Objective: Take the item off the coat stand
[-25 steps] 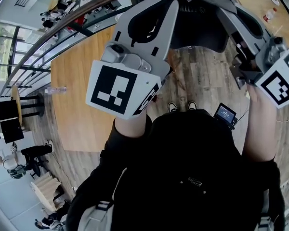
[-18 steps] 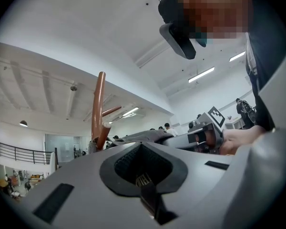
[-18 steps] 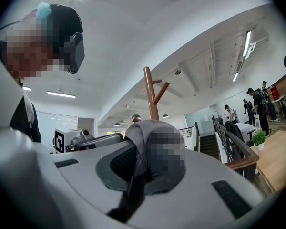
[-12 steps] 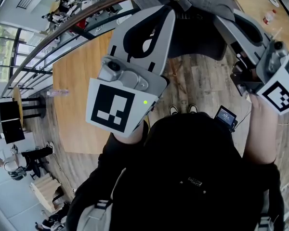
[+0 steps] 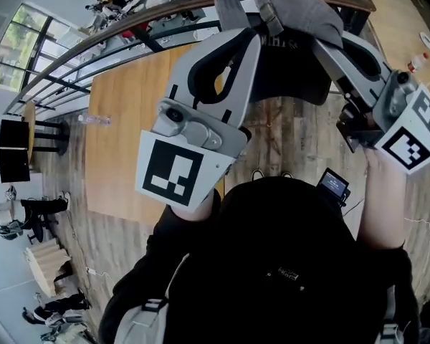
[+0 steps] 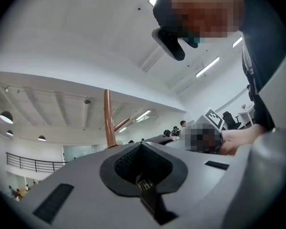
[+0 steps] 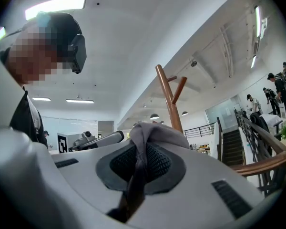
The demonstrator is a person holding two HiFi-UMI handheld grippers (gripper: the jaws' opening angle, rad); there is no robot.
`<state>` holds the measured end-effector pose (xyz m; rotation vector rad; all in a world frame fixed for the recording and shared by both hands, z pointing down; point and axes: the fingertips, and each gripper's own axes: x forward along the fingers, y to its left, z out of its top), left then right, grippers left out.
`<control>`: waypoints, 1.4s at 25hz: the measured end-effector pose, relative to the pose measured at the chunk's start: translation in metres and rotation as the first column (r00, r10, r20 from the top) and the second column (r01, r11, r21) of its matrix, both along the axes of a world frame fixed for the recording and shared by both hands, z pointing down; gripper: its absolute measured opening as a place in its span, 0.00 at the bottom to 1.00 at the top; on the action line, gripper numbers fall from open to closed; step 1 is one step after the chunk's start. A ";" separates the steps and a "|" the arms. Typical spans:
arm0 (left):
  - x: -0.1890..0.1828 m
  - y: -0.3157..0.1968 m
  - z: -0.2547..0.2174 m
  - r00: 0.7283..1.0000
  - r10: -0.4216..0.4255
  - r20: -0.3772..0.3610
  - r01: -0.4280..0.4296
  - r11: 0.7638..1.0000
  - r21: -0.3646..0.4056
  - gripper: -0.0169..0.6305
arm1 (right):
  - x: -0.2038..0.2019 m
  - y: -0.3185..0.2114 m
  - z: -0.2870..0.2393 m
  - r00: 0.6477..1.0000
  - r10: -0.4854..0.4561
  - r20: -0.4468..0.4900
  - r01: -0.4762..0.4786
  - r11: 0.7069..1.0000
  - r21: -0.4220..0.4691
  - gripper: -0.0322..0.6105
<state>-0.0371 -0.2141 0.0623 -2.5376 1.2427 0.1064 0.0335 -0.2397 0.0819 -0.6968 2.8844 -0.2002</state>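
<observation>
The item is a grey fabric piece (image 5: 272, 6) with a dark part (image 5: 294, 67) hanging under it, held up at the top of the head view between both grippers. My left gripper (image 5: 252, 40) is shut on a dark printed strap (image 6: 144, 184) of it. On its right side my right gripper (image 5: 324, 45) is shut on a fold of the grey fabric (image 7: 150, 132). The coat stand's brown wooden pole (image 7: 169, 99) rises just behind the fabric in the right gripper view, and its pole (image 6: 107, 120) also shows in the left gripper view.
Below me lies a wooden table (image 5: 129, 142) with a clear bottle (image 5: 94, 120) on it. A curved railing (image 5: 93, 41) runs behind it. A small screen device (image 5: 334, 185) hangs at my waist. Stairs (image 7: 229, 147) and people stand in the distance.
Both grippers and the item have come slightly lower in the head view, so more of the grey fabric shows at the top. Both grips look unchanged.
</observation>
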 end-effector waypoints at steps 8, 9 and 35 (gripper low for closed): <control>0.007 0.014 -0.007 1.000 0.002 0.015 -0.004 0.996 0.094 0.02 | 0.009 0.006 -0.015 0.998 0.020 0.057 -0.026 0.994 0.105 0.10; 0.010 0.017 -0.010 1.000 0.010 0.014 -0.012 0.995 0.100 0.02 | 0.014 0.010 -0.018 0.998 0.021 0.060 -0.028 0.993 0.112 0.10; 0.129 -0.047 0.104 0.940 0.340 -0.026 -0.337 0.917 -0.211 0.02 | 0.132 -0.019 0.092 0.945 0.322 -0.048 -0.326 0.932 -0.156 0.10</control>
